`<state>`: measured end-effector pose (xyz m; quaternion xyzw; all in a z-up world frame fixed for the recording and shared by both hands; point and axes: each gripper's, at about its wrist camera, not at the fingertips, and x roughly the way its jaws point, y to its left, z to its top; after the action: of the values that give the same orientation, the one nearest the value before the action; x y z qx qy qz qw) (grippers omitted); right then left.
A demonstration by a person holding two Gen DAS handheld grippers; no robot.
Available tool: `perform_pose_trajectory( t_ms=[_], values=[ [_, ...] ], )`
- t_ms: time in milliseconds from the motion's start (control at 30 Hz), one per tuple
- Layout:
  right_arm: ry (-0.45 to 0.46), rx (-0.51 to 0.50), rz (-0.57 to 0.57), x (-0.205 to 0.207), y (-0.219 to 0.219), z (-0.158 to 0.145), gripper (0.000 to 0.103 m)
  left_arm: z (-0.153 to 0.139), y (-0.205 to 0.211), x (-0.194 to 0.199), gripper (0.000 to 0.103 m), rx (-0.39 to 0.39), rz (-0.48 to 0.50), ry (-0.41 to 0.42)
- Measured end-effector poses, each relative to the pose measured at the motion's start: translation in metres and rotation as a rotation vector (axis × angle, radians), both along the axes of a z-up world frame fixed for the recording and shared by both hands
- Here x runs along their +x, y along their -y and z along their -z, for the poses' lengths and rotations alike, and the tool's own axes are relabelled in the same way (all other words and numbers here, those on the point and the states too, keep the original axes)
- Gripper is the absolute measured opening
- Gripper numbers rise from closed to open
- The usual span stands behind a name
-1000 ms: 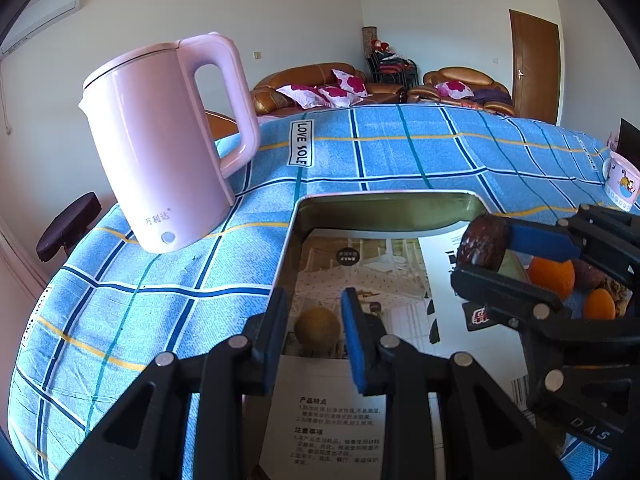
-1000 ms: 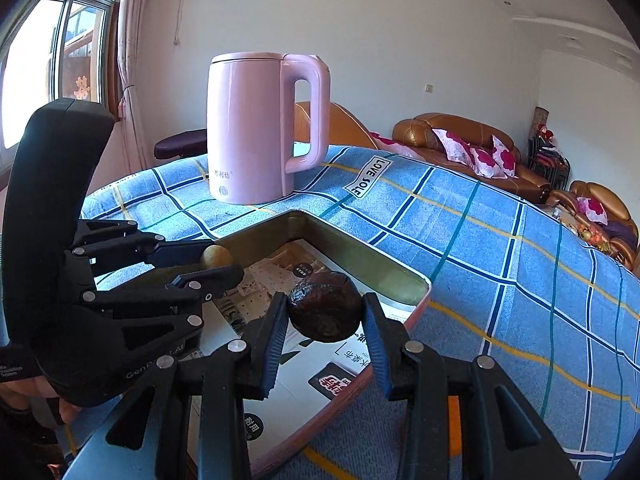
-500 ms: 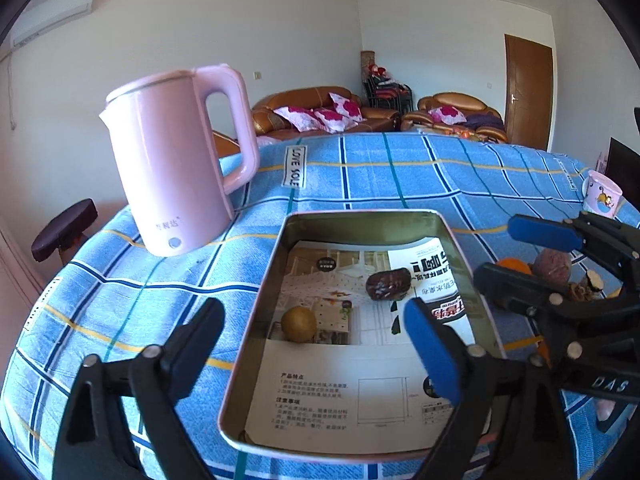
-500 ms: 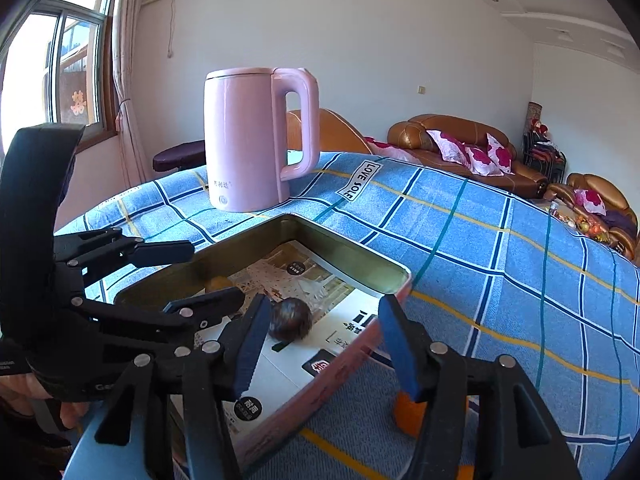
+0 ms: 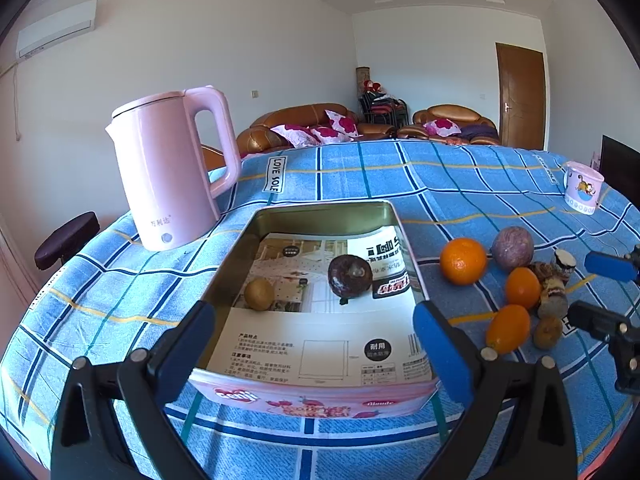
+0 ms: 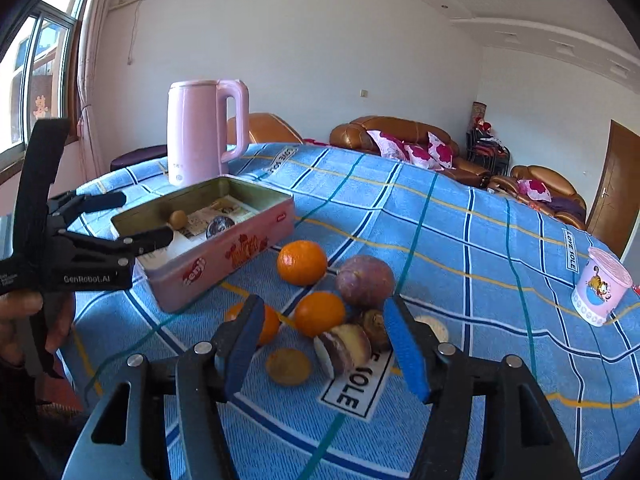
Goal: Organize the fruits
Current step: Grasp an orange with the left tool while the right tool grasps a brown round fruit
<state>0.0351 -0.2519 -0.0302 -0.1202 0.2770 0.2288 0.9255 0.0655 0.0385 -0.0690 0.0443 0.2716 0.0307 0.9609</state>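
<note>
Ahead of the right tongs (image 6: 326, 350), passage is being blocked by clustered fruits (image 6: 320, 314); rightward, worktop (image 6: 480, 280) is being left free.

A pink electric kettle (image 5: 172, 168) stands upright on a blue checked tablecloth (image 5: 400, 176). A small cartoon-printed cup (image 6: 602, 286) sits well apart. Brown leather sofas (image 6: 400, 136) line the far wall.

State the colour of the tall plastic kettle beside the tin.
Pale pink kettle, clearest in the left wrist view.
</note>
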Motion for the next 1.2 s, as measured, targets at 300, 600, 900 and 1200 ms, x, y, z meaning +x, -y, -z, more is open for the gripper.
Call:
perform_pose_trajectory(
  t_ms=[300, 600, 900, 1200],
  values=[
    [-0.079, -0.036, -0.068, -0.002, -0.018, 0.02, 0.049, 0.002, -0.002, 0.0, 0.101, -0.019, 0.002, -0.003],
    [-0.075, -0.06, -0.084, -0.007, -0.026, 0.021, 0.042, 0.002, -0.005, -0.001, 0.101, -0.035, 0.002, 0.001],
    [-0.185, -0.081, -0.041, 0.01, -0.025, 0.033, 0.034, -0.001, 0.0, -0.006, 0.101, -0.038, -0.001, 0.029],
    [-0.072, 0.0, -0.015, -0.009, -0.009, 0.021, 0.031, -0.008, 0.047, -0.017, 0.096, 0.004, 0.125, 0.049]
  ],
)
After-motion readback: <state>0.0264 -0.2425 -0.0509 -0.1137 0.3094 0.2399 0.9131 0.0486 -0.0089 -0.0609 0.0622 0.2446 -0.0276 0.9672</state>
